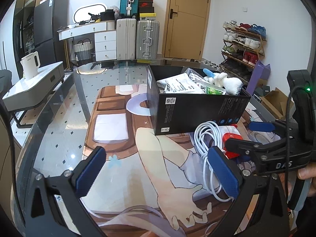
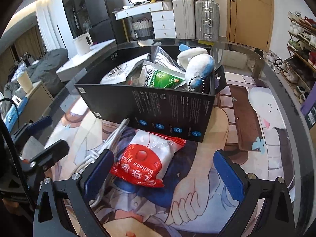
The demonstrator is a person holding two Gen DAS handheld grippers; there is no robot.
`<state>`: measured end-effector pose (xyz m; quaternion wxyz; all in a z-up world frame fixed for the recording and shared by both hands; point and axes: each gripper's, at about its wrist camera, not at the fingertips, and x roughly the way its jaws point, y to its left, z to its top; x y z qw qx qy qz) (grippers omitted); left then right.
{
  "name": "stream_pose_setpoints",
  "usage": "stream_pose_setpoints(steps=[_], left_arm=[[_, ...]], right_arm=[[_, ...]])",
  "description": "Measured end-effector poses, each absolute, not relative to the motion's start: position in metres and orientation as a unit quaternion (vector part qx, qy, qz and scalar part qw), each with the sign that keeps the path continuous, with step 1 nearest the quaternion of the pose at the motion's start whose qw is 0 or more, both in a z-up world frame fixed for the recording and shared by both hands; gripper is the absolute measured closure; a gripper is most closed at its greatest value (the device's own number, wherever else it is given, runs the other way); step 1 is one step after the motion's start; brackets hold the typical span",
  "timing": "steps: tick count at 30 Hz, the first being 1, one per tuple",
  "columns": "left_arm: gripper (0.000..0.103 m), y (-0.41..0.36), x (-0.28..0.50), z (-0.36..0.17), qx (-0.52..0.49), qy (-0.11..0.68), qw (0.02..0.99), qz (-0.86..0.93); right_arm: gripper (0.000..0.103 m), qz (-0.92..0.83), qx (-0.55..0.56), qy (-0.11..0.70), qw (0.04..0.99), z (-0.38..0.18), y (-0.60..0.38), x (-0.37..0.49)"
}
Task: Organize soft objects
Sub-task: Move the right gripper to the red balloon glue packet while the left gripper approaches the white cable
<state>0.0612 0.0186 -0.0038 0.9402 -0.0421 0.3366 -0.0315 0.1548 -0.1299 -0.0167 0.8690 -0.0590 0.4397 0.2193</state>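
A black box [image 1: 197,112] [image 2: 158,106] stands on the printed mat and holds white and green packets [image 2: 164,77] and a white-and-blue plush toy [image 1: 227,81] [image 2: 195,63]. In front of it lie a red-and-white balloon packet [image 2: 148,158] [image 1: 231,138] and a coiled white cable [image 1: 207,138] [image 2: 110,140]. My right gripper [image 2: 165,173] [image 1: 237,138] is open, its jaws on either side of the balloon packet, just above it. My left gripper [image 1: 158,169] [image 2: 49,132] is open and empty, its right finger [image 1: 223,171] beside the cable.
The printed mat [image 1: 122,158] covers a glass table [image 1: 59,118]. A white kettle [image 1: 30,65] stands on a side unit at left. Suitcases [image 1: 138,37], a door and a shoe rack [image 1: 243,43] line the far wall.
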Motion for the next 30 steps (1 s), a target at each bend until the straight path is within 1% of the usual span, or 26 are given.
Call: stream_pose_setpoints(steps=[15, 20, 22, 25, 26, 27, 29, 30], left_arm=[[0.000, 0.019, 0.062, -0.005, -0.043, 0.343, 0.938, -0.036], [0.000, 0.019, 0.064, -0.005, -0.044, 0.349, 0.935, -0.037], [0.000, 0.018, 0.065, -0.005, -0.044, 0.352, 0.934, -0.038], [0.000, 0.018, 0.066, -0.006, -0.043, 0.353, 0.934, -0.039], [0.000, 0.018, 0.066, -0.006, -0.043, 0.353, 0.934, -0.039], [0.000, 0.018, 0.065, -0.006, -0.043, 0.353, 0.934, -0.039], [0.000, 0.018, 0.066, -0.006, -0.043, 0.352, 0.934, -0.040], [0.000, 0.017, 0.066, -0.006, -0.043, 0.353, 0.934, -0.039]], right_arm=[[0.001, 0.196, -0.078, 0.460, 0.863, -0.033, -0.143, 0.156], [0.001, 0.202, -0.096, 0.457, 0.861, -0.033, -0.139, 0.156], [0.002, 0.207, -0.105, 0.452, 0.861, -0.033, -0.136, 0.154], [0.020, 0.221, -0.112, 0.447, 0.860, -0.032, -0.131, 0.147], [0.028, 0.225, -0.117, 0.442, 0.861, -0.031, -0.130, 0.145], [0.031, 0.231, -0.115, 0.441, 0.860, -0.030, -0.130, 0.143], [0.045, 0.236, -0.117, 0.438, 0.860, -0.029, -0.130, 0.140], [0.046, 0.238, -0.120, 0.435, 0.860, -0.028, -0.130, 0.137]])
